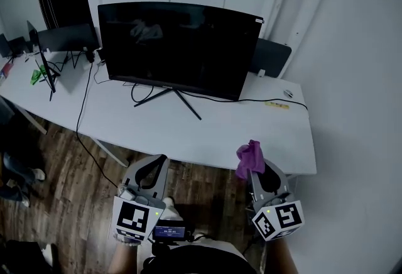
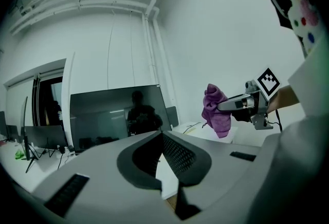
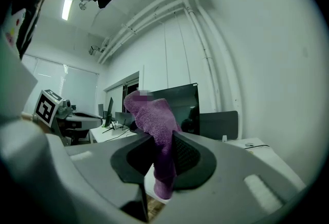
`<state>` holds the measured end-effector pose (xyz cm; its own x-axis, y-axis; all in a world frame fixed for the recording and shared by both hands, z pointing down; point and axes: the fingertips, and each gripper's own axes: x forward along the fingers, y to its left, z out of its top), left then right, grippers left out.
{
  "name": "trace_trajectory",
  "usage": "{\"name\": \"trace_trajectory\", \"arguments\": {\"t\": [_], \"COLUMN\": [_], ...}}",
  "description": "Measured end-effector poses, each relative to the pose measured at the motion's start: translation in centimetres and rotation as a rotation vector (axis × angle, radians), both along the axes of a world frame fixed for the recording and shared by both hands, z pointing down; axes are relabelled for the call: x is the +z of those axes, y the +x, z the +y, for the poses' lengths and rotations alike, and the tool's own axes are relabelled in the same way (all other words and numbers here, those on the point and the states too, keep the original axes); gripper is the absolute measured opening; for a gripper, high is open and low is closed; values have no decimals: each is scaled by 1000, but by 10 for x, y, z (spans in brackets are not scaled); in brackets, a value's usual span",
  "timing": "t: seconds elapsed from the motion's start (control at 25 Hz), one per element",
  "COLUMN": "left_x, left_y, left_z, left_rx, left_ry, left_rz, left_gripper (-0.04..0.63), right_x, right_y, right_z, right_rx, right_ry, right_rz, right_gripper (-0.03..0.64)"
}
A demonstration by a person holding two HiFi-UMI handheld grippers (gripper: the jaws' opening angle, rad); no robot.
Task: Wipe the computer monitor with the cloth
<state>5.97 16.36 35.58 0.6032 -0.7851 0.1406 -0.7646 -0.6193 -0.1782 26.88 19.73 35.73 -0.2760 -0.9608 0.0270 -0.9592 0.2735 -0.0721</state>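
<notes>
A large black monitor (image 1: 180,48) stands switched off on a white table (image 1: 207,131); it also shows in the left gripper view as the monitor (image 2: 113,117) and in the right gripper view as the monitor (image 3: 181,105). My right gripper (image 1: 254,168) is shut on a purple cloth (image 1: 249,158), held off the table's near edge; the cloth (image 3: 157,138) hangs between its jaws. My left gripper (image 1: 158,163) is shut with nothing in it, in front of the table. From the left gripper view the cloth (image 2: 216,110) appears at right.
A second smaller monitor (image 1: 66,37) and a chair back (image 1: 270,58) stand behind the table. Black cables (image 1: 85,115) run off the table to the wooden floor. A mouse (image 1: 287,93) lies at the table's right end, close to a white wall.
</notes>
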Motion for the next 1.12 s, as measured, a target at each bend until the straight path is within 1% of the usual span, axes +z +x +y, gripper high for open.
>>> {"name": "trace_trajectory", "arguments": {"t": [0.2,0.44,0.6,0.8,0.92,1.12], "left_x": [1,-12,-10,-15,-14,-16], "left_y": [-8,-16,-24,-35,-40,-44], "left_z": [-59,-121,-157,-196,-213,-232], "left_rx": [42,101,129,170,193,223], "left_ry": [-5,1,-8,-5,-4,-6], "left_rz": [-21,-29,-36,-47,-52,-35], "left_gripper": [6,8,6,8,6,6], "right_x": [-10,-30,-47,-75,-91,-122], "right_y": [-4,0,7,17,30,51], "right_z": [-53,-112,-147,-189,-213,-246], "right_rx": [57,146,204,287,349,421], "right_ry": [12,34,55,109,139,187], "right_rz": [15,50,118,170,175,213], "right_gripper": [78,78,78,78,78,78]}}
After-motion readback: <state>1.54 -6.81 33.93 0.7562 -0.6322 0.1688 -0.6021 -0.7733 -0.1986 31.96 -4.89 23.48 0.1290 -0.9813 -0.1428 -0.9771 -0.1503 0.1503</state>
